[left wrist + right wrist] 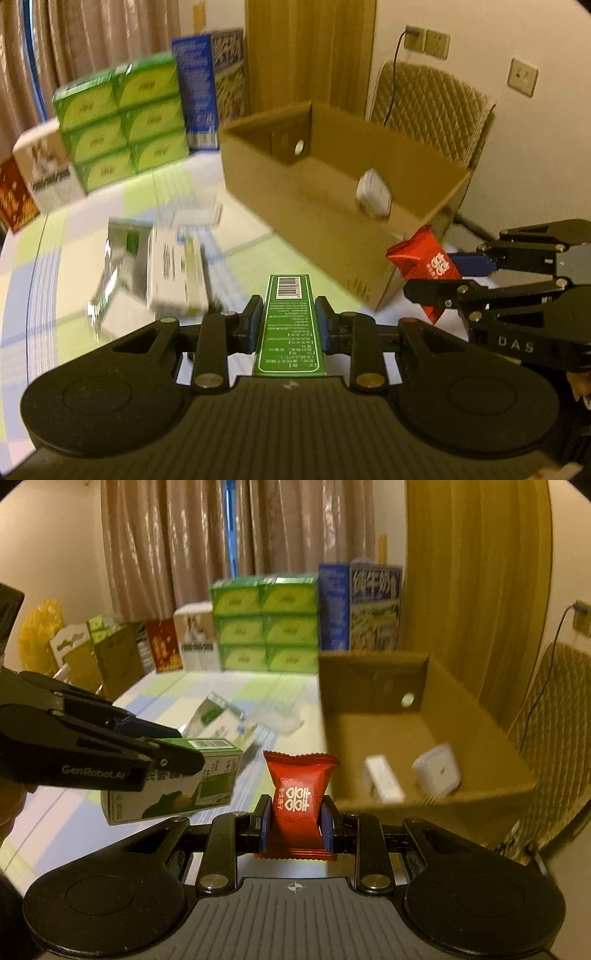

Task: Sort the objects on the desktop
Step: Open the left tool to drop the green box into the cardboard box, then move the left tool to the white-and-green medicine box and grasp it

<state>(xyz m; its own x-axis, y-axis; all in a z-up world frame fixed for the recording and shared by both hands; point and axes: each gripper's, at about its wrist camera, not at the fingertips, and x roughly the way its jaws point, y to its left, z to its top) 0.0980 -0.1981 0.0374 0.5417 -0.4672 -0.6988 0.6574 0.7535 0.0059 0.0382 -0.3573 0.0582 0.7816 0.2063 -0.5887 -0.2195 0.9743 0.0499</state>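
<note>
Desktop objects in transit: our left hand-held gripper point(289, 325) clamps a green carton point(289, 325) by its narrow sides, our right hand-held gripper point(294, 819) pinches a red candy packet point(299, 801). Both hang above the tabletop point(44, 280), beside the near wall of the cardboard box point(436, 797). We judge two risks: the grippers crowd each other at the rim, and the slick wrapper could slip early. Loose packets point(177, 273) wait mid-tabletop.

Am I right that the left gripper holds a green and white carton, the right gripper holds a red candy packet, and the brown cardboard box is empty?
Not quite: the brown cardboard box is not empty. The right wrist view shows two white items inside. The left gripper does hold the green and white carton, and the right gripper the red candy packet.
</note>
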